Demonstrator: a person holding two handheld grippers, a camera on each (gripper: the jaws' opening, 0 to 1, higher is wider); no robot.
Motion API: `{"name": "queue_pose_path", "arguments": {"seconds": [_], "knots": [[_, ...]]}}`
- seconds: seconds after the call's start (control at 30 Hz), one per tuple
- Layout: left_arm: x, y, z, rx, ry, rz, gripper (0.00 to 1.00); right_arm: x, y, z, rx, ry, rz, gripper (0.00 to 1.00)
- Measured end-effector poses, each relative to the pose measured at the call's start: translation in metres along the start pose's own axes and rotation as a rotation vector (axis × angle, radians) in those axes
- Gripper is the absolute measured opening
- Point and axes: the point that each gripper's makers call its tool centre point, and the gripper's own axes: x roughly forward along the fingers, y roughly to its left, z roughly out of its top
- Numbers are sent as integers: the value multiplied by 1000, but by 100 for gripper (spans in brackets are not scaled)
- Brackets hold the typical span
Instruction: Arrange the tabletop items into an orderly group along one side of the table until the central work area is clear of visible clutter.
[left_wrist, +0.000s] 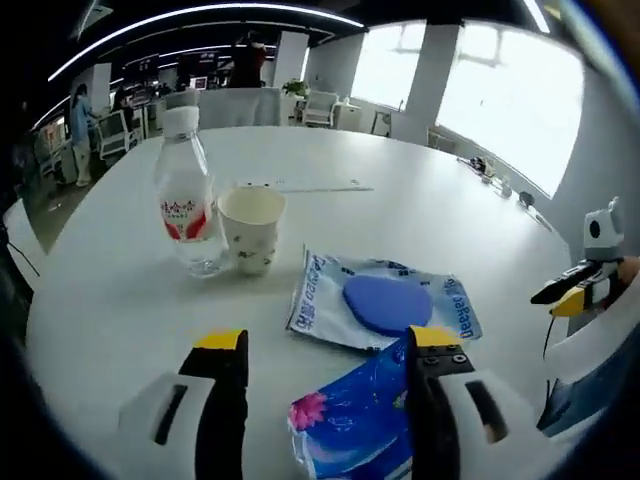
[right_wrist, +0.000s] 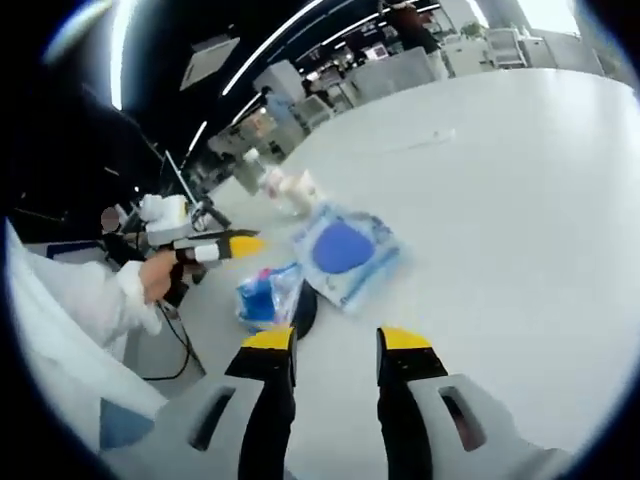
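In the left gripper view, my left gripper (left_wrist: 328, 345) is open just above the white table (left_wrist: 420, 200). A blue tissue packet (left_wrist: 355, 420) lies between its jaws, against the right one. Beyond it lies a flat white-and-blue pouch (left_wrist: 385, 300) with a blue oval inside. Farther left, a paper cup (left_wrist: 252, 228) stands beside a clear water bottle (left_wrist: 185, 195) with a red label. My right gripper (right_wrist: 335, 342) is open over bare table with nothing between its fingers. From there I see the left gripper (right_wrist: 215, 245) in a hand, the tissue packet (right_wrist: 265, 295), the pouch (right_wrist: 345, 250) and the blurred cup (right_wrist: 300, 188).
A thin pale strip (left_wrist: 300, 187) lies on the table behind the cup. The right gripper (left_wrist: 580, 285) hangs past the table's right edge. Office chairs (left_wrist: 320, 105) and people (left_wrist: 80, 125) are far behind the table. A white sleeve (right_wrist: 80, 295) fills the left of the right gripper view.
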Motion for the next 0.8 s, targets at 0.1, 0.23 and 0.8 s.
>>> {"name": "queue_pose_path", "arguments": {"seconds": [0.1,0.23,0.8], "knots": [[9,5,0,-63,9,-6,61,12,1,-3,31,27,17,28],[21,10,2,-107,9,-9,59,33,-1,-2,50,61,30,27],[52,9,-14,-97,65,-18,23,78,-16,3,151,123,-14,23]]}}
